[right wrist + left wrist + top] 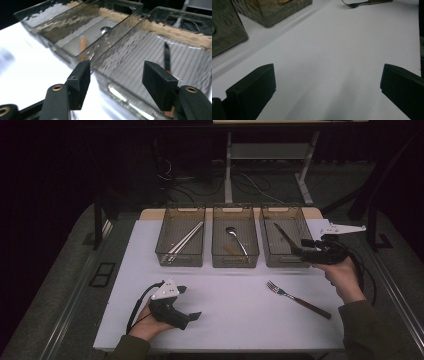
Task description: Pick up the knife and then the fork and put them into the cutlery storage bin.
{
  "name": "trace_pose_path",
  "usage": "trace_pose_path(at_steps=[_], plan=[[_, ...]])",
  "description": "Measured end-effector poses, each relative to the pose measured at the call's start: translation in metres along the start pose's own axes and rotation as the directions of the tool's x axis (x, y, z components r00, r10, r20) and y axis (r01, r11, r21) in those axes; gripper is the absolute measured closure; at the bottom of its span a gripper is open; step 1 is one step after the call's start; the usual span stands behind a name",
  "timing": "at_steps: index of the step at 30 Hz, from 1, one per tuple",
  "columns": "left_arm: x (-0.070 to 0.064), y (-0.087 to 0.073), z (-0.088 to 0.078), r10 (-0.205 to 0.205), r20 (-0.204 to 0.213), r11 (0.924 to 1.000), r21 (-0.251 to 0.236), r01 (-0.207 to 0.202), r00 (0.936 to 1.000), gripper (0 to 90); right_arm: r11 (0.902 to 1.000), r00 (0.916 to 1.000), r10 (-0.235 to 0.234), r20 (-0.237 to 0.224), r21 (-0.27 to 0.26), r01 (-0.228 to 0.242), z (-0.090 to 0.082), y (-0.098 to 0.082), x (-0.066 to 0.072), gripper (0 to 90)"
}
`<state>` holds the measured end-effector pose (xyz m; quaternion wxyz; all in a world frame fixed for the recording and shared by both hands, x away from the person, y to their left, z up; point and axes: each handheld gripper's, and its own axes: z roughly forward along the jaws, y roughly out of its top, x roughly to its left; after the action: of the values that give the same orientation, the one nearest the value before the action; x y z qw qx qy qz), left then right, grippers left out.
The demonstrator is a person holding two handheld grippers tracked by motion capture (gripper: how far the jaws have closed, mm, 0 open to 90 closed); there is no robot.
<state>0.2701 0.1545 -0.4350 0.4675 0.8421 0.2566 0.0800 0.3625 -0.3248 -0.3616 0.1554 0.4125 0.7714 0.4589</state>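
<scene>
While the right gripper (pixel 306 246) hangs at the near right corner of the right bin (pixel 285 236), its jaws stand partly apart with nothing between them; in the right gripper view they frame the bin's near wall, and no pad touches it. A knife (pixel 284 236) lies inside that bin, blade toward the far edge and wooden handle toward the near wall, just beside the gripper's tips (the same knife (pixel 167 57) shows dark against the ribbed floor in the right gripper view). The middle bin (pixel 235 243) holds a spoon (pixel 236 239), and the left bin (pixel 181 236) holds chopsticks (pixel 184 241) laid slantwise. All three bins stand in a row along the far edge of the white mat (pixel 225 295), touching or nearly touching side by side. A fork (pixel 298 299) lies bare on the mat toward its near right corner, tines pointing left and wooden handle pointing to the near right, well apart from the bins. The left gripper (pixel 190 302) rests near the mat's near left corner in the person's left hand (pixel 150 322), jaws wide apart and holding nothing, with bare mat between them in the left gripper view
</scene>
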Motion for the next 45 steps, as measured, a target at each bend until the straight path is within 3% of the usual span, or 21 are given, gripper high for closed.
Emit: trace_pose_path(at_steps=[12,25,31,34,40,45], plan=[[0.0,-0.001,-0.001,-0.01,-0.006,0.9999,-0.006,0.01,0.9999,0.0,0.9956,0.9946,-0.068,-0.078,0.059,0.072,-0.013,-0.033,0.019,35.8],[0.0,-0.001,0.0,-0.006,-0.004,1.0,-0.001,0.006,1.0,0.0,0.9753,0.9852,-0.122,-0.121,0.17,0.141,-0.022,-0.06,0.026,34.5],[0.0,-0.001,0.0,-0.004,-0.004,1.0,0.001,0.004,1.0,0.0,0.9682,0.985,-0.121,-0.123,0.204,0.144,-0.028,-0.068,0.024,36.6],[-0.001,0.0,0.0,-0.005,-0.003,1.0,0.0,0.005,1.0,0.0,0.9573,0.9822,-0.126,-0.139,0.243,0.157,-0.029,-0.073,0.022,39.3],[-0.001,0.0,0.001,-0.005,-0.002,1.0,0.001,0.005,1.0,0.0,0.9123,0.9735,-0.163,-0.16,0.351,0.211,-0.024,-0.082,0.023,49.1],[-0.001,0.0,0.001,-0.006,-0.002,1.0,0.001,0.006,1.0,0.0,0.8887,0.9679,-0.166,-0.189,0.397,0.229,-0.017,-0.084,0.024,58.6]])
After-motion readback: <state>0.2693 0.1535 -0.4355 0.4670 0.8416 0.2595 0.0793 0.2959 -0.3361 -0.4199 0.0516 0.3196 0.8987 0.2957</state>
